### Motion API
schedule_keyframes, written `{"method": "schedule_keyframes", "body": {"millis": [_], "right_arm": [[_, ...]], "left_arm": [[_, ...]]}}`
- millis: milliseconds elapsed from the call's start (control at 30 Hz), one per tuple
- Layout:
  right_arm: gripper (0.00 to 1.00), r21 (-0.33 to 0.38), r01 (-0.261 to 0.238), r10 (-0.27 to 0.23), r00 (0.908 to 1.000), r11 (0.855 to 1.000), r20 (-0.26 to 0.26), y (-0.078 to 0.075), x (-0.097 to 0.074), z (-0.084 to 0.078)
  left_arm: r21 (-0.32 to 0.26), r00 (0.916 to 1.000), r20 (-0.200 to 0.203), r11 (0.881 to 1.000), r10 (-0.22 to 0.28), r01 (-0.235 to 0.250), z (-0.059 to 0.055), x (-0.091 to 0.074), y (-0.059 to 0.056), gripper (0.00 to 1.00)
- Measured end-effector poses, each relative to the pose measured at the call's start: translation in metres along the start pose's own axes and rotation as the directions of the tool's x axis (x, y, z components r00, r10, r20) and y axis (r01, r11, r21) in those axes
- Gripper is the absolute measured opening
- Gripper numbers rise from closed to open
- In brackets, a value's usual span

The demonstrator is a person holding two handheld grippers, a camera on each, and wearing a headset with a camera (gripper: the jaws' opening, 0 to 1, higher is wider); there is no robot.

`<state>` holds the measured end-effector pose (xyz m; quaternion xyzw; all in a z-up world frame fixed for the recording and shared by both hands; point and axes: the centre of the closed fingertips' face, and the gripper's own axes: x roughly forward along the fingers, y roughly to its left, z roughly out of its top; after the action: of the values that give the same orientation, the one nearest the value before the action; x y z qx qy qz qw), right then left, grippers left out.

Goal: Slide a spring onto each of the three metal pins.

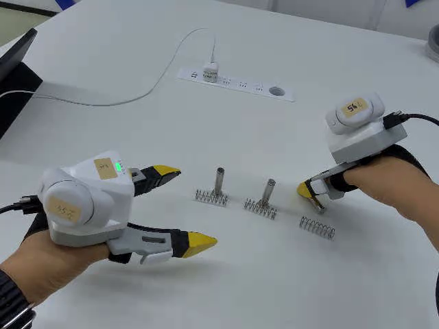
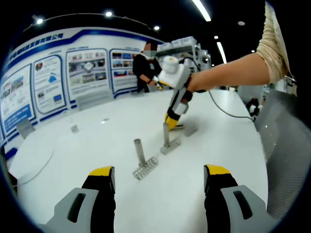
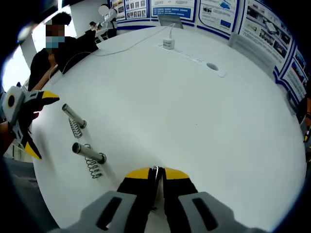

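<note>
Two metal pins [image 1: 219, 179] [image 1: 268, 190] stand upright mid-table, each with a spring [image 1: 210, 198] [image 1: 260, 208] lying at its base. A third spring [image 1: 317, 227] lies loose to the right. My right gripper [image 1: 310, 194] hovers just above that spring, shut on a thin metal piece that looks like the third pin [image 3: 156, 171]. My left gripper [image 1: 184, 205] is wide open with nothing between its jaws, left of the pins. The left gripper view looks along the table at both pins [image 2: 140, 151] [image 2: 166, 133] and the right gripper [image 2: 171, 121] behind them.
A white power strip [image 1: 236, 83] with a plugged adapter [image 1: 210, 70] and a trailing cable lies at the back of the table. A dark monitor [image 1: 14, 68] stands at the left edge. A person [image 2: 146, 68] stands beyond the table.
</note>
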<state>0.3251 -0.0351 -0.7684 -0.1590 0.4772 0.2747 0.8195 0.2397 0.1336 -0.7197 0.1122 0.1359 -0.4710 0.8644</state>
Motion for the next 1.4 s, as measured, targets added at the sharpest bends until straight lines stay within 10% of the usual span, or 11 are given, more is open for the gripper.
{"method": "schedule_keyframes", "body": {"millis": [633,1400], "right_arm": [[0.10,-0.053,0.011,-0.018,0.9917,0.999,-0.127,0.003,0.001,-0.001],[0.09,-0.033,0.024,-0.023,0.9996,0.999,0.015,0.009,-0.033,0.008]], "left_arm": [[-0.002,0.9999,0.005,1.000,0.010,-0.010,0.001,-0.002,0.004,0.75],[0.000,0.9998,0.014,1.000,0.012,-0.012,0.007,-0.003,0.001,0.74]]}}
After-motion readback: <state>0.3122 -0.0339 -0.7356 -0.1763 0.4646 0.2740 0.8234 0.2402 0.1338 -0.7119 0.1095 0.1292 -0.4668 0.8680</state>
